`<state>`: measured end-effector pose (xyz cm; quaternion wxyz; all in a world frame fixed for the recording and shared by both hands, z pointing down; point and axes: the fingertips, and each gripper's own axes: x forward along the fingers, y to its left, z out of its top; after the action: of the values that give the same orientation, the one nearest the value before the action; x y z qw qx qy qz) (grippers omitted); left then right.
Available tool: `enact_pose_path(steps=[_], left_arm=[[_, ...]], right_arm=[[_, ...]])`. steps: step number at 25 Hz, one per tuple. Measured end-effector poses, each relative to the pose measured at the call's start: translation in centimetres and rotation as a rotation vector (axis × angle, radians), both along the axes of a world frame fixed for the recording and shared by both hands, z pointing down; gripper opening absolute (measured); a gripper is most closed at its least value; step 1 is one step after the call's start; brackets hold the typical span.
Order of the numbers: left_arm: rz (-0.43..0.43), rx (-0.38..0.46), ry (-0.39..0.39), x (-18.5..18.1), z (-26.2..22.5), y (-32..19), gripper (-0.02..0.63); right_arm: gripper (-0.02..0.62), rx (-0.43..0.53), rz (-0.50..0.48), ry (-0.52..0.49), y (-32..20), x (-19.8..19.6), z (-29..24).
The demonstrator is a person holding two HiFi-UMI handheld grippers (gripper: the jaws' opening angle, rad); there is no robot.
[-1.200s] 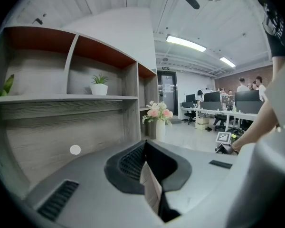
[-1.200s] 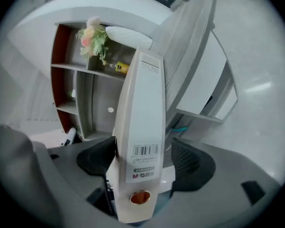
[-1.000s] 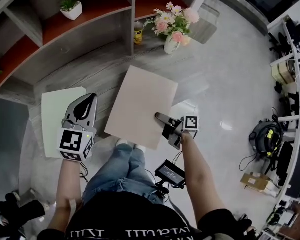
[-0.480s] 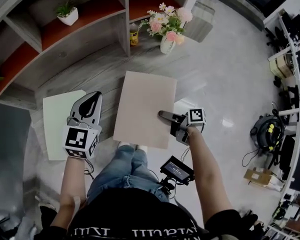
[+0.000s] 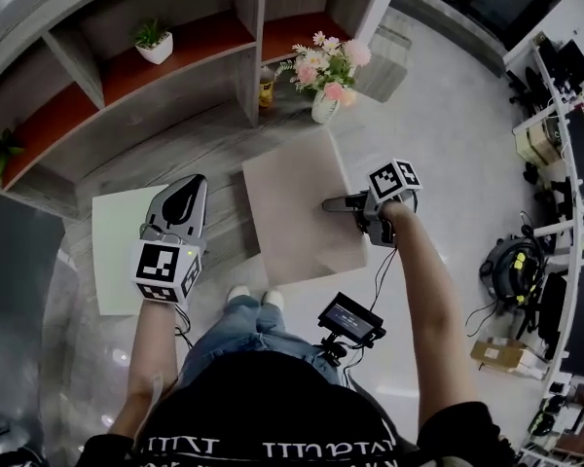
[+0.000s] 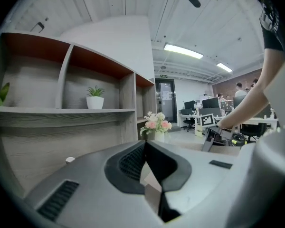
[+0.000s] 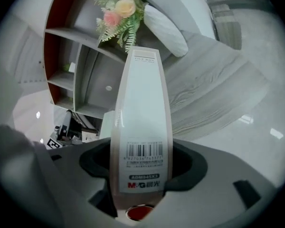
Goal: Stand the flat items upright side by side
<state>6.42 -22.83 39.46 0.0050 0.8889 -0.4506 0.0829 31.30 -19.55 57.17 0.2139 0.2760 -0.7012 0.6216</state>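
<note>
Fingers [image 7: 190,167] of the outstretched right gripper [image 5: 331,204] clamp the file box [image 5: 294,217].

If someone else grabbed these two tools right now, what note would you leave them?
Right gripper: jaws clamped on the spine of the beige folder, which is held over the shelf base and is not upright.
Left gripper: jaws shut, empty, over the edge of the green folder.
The green folder lies flat on the shelf base.
Done: nothing stands yet.
Left: stand both folders upright, side by side.
</note>
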Motion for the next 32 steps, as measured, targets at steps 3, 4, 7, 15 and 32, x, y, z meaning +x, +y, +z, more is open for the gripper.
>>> enact_pose_path(steps=[3,4,7,15,32], left_arm=[[-0.024,0.013,0.033,-0.8,-1.0,-0.2,0.012],[-0.032,0.018,0.044,-1.1,-1.4,-0.2,0.012],[-0.049,0.034,0.063,-1.8,-2.3,-0.3,0.012],[-0.092,0.060,0.124,-3.6,-3.7,-0.4,0.012],[-0.164,0.085,0.189,-7.4,-4.9,0.7,0.012]], right_arm=[[0.310,0.024,-0.111,0.125,-1.5,0.2,-1.7],[0.310,0.034,-0.146,0.166,-1.9,0.3,-2.2],[0.310,0.059,-0.236,0.297,-2.9,0.8,-3.8],[0.311,0.213,-0.511,0.691,-3.5,-0.3,-7.0],[0.354,0.402,-0.846,0.906,-3.8,-4.4,-9.0]])
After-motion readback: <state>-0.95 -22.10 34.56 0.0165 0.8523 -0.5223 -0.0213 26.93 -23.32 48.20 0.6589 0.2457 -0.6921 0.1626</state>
